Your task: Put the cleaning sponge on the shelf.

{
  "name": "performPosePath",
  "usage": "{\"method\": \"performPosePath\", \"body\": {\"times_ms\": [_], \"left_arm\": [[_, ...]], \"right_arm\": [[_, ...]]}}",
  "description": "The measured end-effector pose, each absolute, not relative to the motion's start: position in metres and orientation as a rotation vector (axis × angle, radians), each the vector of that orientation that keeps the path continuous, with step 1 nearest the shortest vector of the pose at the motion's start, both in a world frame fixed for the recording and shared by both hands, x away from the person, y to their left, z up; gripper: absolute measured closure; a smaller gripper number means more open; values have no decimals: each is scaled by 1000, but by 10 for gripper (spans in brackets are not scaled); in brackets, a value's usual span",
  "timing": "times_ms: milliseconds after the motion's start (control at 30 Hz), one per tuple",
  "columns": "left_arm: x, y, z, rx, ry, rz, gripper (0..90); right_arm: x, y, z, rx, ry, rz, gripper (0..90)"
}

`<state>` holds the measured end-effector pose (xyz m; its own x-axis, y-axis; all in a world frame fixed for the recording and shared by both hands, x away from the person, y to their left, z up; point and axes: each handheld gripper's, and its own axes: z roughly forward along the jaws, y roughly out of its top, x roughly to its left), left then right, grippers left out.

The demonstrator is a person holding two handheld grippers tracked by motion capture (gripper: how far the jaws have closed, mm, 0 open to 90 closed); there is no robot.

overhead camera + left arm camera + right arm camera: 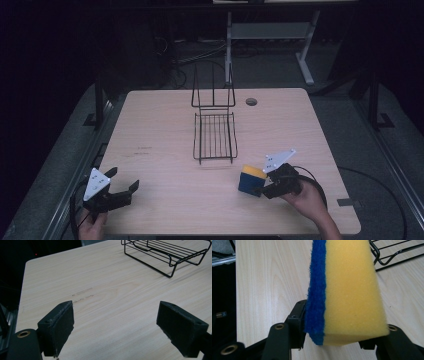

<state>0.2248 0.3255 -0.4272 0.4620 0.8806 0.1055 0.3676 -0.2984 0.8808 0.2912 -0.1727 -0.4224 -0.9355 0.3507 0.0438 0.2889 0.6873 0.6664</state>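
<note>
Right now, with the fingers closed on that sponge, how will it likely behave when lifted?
The sponge is open-pored yellow foam with a blue scouring layer, so it is probably light and squashy. The right gripper pinches it near one end, so it may sag slightly. The rough surfaces should resist slipping.

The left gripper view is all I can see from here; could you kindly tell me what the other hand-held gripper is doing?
Observer: The right hand-held gripper is shut on a yellow-and-blue sponge, near the table's front right corner.
Operator: Thank you. How is the sponge oriented in the jaws?
Observer: One jaw presses the blue scouring layer, the other the yellow foam.
Operator: And where is it relative to the wire rack?
Observer: The wire rack stands mid-table, beyond the sponge, not touching it.
</note>
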Motion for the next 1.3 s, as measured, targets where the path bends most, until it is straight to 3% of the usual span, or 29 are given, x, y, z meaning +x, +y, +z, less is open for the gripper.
{"method": "performPosePath", "body": {"times_ms": [1300], "left_arm": [[224,328,-426,1852,1060,780,139]], "right_arm": [[296,-166,-426,502,2850,1069,556]]}}
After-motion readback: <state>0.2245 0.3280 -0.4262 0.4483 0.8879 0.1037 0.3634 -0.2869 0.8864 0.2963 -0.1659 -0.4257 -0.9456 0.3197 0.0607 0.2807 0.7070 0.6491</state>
